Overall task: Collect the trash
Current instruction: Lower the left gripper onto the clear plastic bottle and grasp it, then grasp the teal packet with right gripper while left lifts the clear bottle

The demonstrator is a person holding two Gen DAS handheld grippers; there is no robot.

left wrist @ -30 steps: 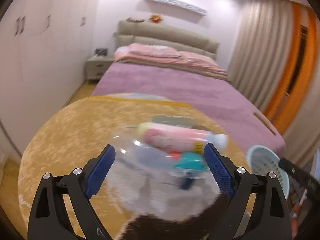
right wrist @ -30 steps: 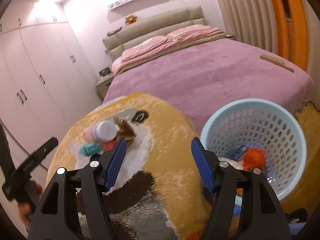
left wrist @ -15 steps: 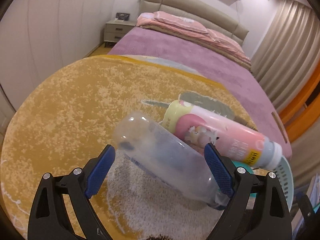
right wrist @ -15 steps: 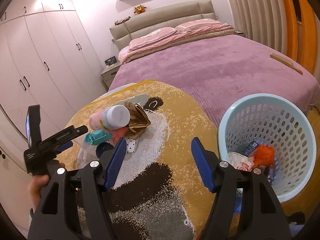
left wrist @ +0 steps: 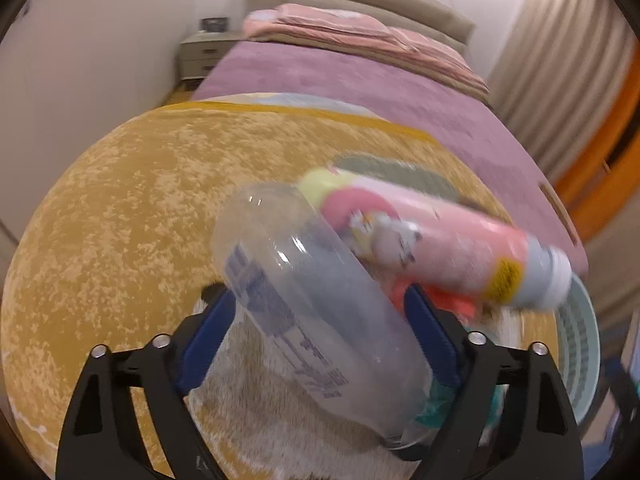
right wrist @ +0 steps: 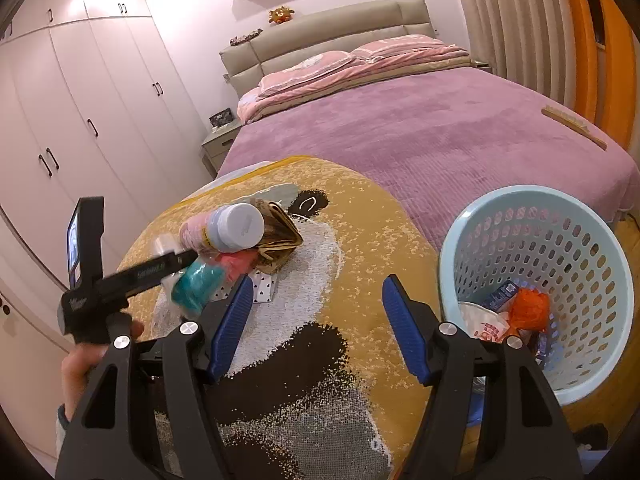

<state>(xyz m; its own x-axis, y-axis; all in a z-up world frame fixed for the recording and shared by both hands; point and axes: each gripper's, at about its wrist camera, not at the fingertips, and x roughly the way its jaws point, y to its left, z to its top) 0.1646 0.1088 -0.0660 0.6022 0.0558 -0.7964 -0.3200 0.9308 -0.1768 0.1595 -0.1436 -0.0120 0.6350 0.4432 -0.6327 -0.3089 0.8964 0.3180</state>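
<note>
- The round rug (right wrist: pixel 352 216) on the floor at the foot of the bed (right wrist: pixel 460 136) carries a small heap of trash on its left half; the pale blue basket (right wrist: pixel 616 276) stands at its right edge, already holding a few scraps.
- The clear plastic bottle (left wrist: pixel 316 304) lies on its side nearest the left claw (left wrist: pixel 316 340), slanting from far left to near right. It looks empty, so it should be very light, thin-walled and easy to dent, with a smooth skin that could slip or roll.
- The best hold seems to be across the middle of its barrel, where the blue pads (left wrist: pixel 208 340) stand on either side of it. The blur hides whether they touch it, so one cannot tell if the left claw has gripped.
- The pink bottle (right wrist: pixel 224 228), with its white cap, rests just behind and partly over the clear one; it looks stiffer and possibly heavier, and may roll once its neighbour is lifted.
- A gold wrapper (right wrist: pixel 280 240) and teal packet (right wrist: pixel 198 284) lie beside them, soft and crumpled.
- The right claw (right wrist: pixel 316 328) hangs wide and empty over the rug, between the heap and the basket.
</note>
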